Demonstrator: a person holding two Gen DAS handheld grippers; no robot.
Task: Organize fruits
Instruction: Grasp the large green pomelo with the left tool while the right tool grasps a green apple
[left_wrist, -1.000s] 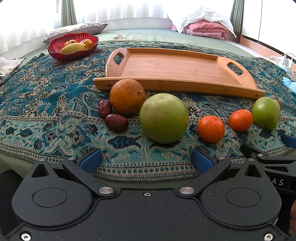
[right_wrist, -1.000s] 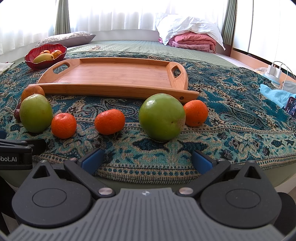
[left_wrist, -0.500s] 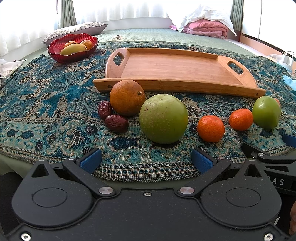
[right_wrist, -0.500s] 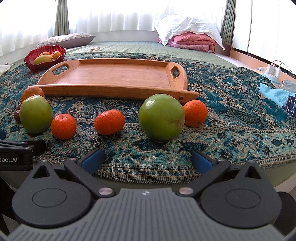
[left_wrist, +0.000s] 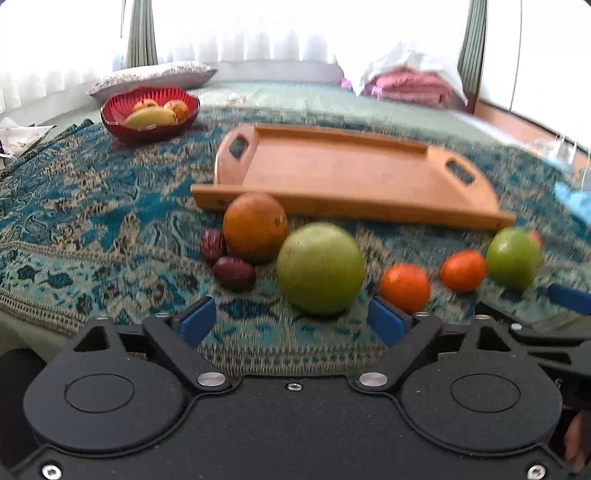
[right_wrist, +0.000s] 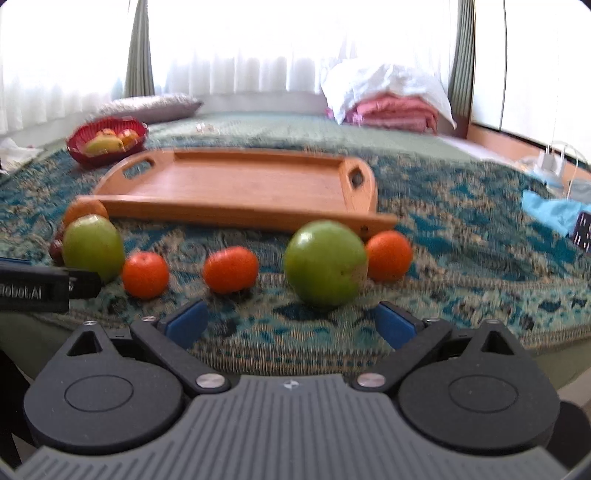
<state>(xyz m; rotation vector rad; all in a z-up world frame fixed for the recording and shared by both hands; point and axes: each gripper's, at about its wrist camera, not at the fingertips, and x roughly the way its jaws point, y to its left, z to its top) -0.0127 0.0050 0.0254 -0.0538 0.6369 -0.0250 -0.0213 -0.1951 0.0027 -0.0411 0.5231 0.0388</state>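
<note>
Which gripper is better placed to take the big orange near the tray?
Left. The left gripper is open near the big orange; from the right gripper, a green fruit mostly hides it.

Motion blur softens both wrist views, smearing the paisley bedspread (left_wrist: 92, 221) and the far rim of the wooden tray (left_wrist: 343, 173). In the left view, a small orange fruit (left_wrist: 535, 236) shows only as a sliver behind the right-hand green apple (left_wrist: 512, 258), and the right gripper (left_wrist: 569, 299) is cut off by the frame's edge. In the right view, the large orange (right_wrist: 85, 210) sits half hidden behind the left-hand green apple (right_wrist: 93, 248), a dark date (right_wrist: 56, 249) peeks out beside it, and the contents of the red bowl (right_wrist: 107, 142) are too blurred to identify individually.
</note>
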